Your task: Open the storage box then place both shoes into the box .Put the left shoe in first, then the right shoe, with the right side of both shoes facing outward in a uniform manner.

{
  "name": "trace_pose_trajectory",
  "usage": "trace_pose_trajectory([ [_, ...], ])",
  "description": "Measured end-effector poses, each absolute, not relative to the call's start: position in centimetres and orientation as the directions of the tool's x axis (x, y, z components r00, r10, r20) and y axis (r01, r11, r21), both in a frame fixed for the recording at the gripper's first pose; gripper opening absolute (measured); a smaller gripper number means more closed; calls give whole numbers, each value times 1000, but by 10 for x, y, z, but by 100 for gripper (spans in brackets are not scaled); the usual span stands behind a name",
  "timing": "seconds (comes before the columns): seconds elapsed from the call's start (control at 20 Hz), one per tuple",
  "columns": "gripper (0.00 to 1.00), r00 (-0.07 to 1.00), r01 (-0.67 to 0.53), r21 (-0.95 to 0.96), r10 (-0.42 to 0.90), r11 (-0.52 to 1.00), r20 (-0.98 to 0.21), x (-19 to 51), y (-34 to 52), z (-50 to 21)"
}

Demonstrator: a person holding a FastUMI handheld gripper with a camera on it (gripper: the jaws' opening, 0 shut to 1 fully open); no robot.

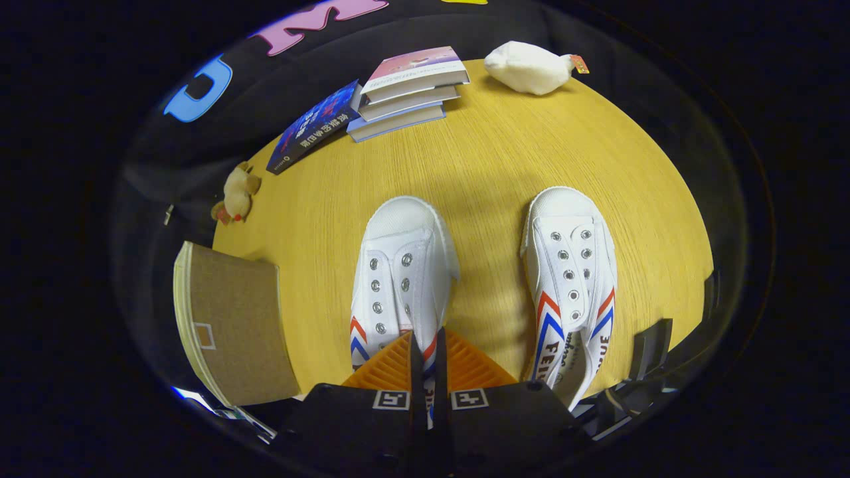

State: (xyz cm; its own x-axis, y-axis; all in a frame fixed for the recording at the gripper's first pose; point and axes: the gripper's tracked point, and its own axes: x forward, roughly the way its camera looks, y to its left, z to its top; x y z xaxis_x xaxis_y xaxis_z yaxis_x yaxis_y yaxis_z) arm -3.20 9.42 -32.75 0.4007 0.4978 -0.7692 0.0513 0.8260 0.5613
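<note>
1. Gripper view, bottom centre of the frame: my gripper [427,352] has its fingers drawn nearly together, with a thin strip of the left shoe's [403,272] heel area between them. I judge both fingers press on that collar, so the claw is narrow and holding the shoe.
2. Centre of the frame: the left shoe lies toe away from me on the yellow table [491,153], just ahead of the fingers. The right shoe [572,279] sits parallel to it at centre right, apart from it, untouched.
3. Lower left of the frame: the storage box [232,325], brown and fabric-looking, stands beside the left shoe. I cannot tell from here whether its lid is open.
4. Upper frame: a stack of books [408,93], one dark book [315,126] leaning beside it, a white plush toy [528,66] at upper right and a small brown plush toy [238,192] at the left table edge.
5. Handling, as I judge it: the shoe is light canvas with a soft, foldable upper and a stiffer rubber sole. The heel collar is the sensible hold, though the thin fabric may buckle and let the toe droop when lifted.
</note>
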Motion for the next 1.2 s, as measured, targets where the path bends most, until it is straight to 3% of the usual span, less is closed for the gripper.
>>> trace_pose_trajectory([
  [0.2, 8, 441, 53, 623, 541, 780, -716, -31, 113, -268],
  [0.4, 8, 475, -27, 659, 590, 752, -653, -31, 148, -201],
  [0.7, 8, 444, -133, 706, 678, 696, -585, -47, 220, -124],
  [1.2, 8, 313, -187, 684, 703, 705, -639, -80, 333, -120],
])
